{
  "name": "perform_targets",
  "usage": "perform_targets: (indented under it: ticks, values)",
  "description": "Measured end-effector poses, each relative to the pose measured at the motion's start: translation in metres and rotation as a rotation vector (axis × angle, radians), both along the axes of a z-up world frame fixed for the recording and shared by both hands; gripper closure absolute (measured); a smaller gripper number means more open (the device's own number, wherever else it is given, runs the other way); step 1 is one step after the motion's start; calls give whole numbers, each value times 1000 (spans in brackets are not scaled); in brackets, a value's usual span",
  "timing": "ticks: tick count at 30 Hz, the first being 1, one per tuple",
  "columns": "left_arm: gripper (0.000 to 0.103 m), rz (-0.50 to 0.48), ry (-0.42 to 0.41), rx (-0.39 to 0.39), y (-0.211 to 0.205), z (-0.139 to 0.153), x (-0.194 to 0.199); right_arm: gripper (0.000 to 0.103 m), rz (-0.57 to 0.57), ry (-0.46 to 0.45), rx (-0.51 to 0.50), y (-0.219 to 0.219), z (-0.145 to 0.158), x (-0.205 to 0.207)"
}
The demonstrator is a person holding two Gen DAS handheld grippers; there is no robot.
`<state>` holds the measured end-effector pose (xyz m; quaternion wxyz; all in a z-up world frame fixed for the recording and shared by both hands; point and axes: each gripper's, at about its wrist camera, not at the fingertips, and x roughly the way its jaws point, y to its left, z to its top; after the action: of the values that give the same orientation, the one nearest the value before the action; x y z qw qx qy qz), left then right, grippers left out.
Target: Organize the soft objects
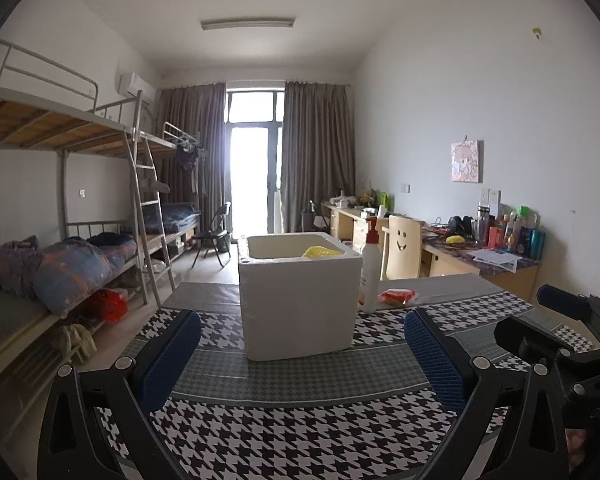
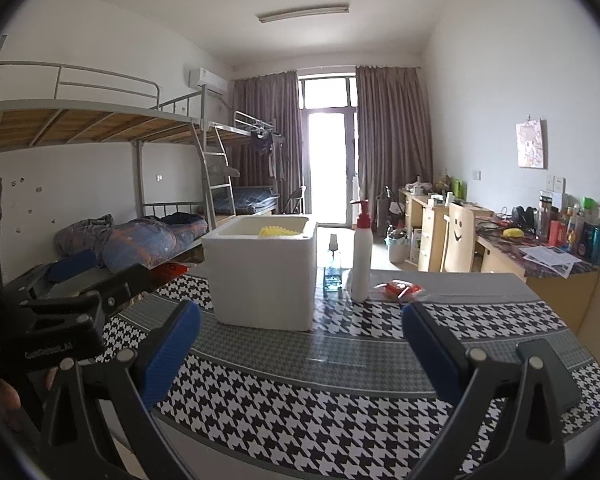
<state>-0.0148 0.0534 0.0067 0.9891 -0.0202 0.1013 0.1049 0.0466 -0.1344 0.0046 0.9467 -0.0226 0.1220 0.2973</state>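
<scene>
A white foam box (image 1: 300,296) stands on the houndstooth table (image 1: 284,432); it also shows in the right wrist view (image 2: 264,276). A yellow soft object (image 1: 320,252) lies inside it, also seen from the right (image 2: 278,232). A red-orange packet (image 1: 396,296) lies right of the box, seen again in the right wrist view (image 2: 400,289). My left gripper (image 1: 300,350) is open and empty, short of the box. My right gripper (image 2: 300,346) is open and empty, beside it to the right.
A white pump bottle (image 2: 361,256) and a small blue glass bottle (image 2: 333,268) stand right of the box. A dark flat object (image 2: 548,372) lies at the table's right edge. Bunk beds (image 1: 72,208) stand left, desks and a chair (image 1: 404,248) right.
</scene>
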Motion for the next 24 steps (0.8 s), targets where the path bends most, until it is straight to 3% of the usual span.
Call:
perform_targets:
  ticks: [24]
  values:
    - [1, -5, 3, 14, -4, -4, -7, 1, -38, -8, 0, -10, -13, -12]
